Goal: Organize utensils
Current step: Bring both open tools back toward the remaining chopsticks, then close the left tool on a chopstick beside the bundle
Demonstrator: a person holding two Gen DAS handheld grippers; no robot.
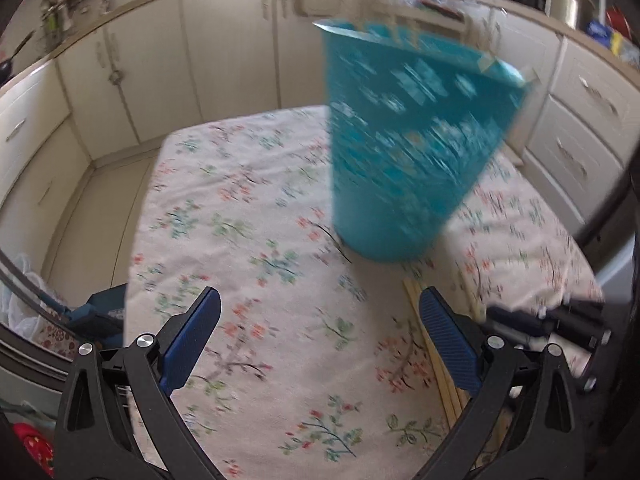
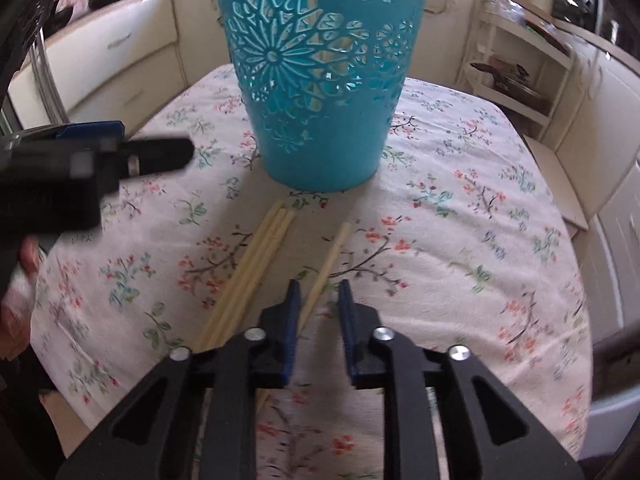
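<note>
- A single chopstick (image 2: 329, 258) lies on the flowered tabletop (image 2: 460, 216), apart from a bundle of three chopsticks (image 2: 256, 264) just to its left; all point toward the teal basket (image 2: 320, 80) standing upright beyond them.
- The right gripper (image 2: 319, 300) has its jaws drawn narrow around the near part of the single chopstick; a gap shows on the right pad's side, so it is not yet grasped.
- Risk: the stick is thin and round on soft cloth, so closing off-centre could roll it aside or pinch the cloth with it.
- Risk: grasped near one end, it would likely droop or swing and catch the basket's rim.
- The left gripper (image 1: 320, 344) hangs with jaws spread wide and nothing between them, close beside the bundle; drifting sideways it could knock those sticks.
- The basket is tall and probably light; a bump from either gripper might tip it.
- Through its cut-out wall nothing can be made out inside; its lower interior is hidden.
</note>
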